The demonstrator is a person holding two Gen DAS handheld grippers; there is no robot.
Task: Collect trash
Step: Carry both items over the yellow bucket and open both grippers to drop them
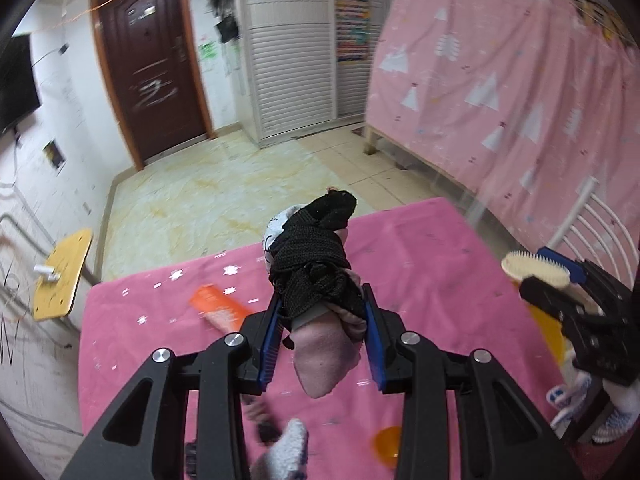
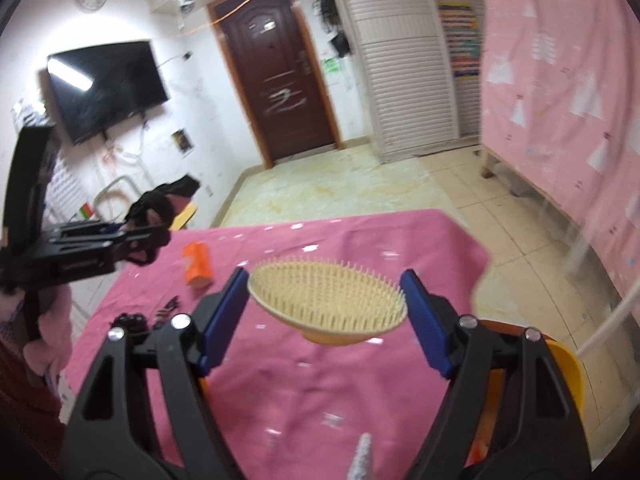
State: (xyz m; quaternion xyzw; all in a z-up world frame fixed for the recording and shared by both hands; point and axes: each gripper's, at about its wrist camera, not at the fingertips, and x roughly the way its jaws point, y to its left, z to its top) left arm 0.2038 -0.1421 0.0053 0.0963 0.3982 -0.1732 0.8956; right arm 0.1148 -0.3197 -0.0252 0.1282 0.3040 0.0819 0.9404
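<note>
Presently, the left gripper (image 1: 322, 334) is clamped on a bundle of socks (image 1: 316, 280): a black knit one wrapped over pink and pale pieces. The bundle's long axis runs along the fingers, its black end pointing forward and up, away from the camera, while a pink toe hangs back toward the camera below the blue pads (image 1: 269, 344). It is held above the pink tablecloth (image 1: 420, 248), not touching it. On the cloth to the left lies an orange packet (image 1: 220, 308), blurred, lying diagonally. A grey sock (image 1: 286, 452) shows at the lower edge.

Further right, the right gripper (image 2: 326, 316) holds a cream hairbrush (image 2: 328, 304) by the two ends of its oval head, jaws wide but closed against it. The brush's long axis runs crosswise between the fingers, bristles facing up. It hangs above the cloth. A yellow bin (image 2: 568, 376) sits just behind the right finger; its contents are hidden.
</note>
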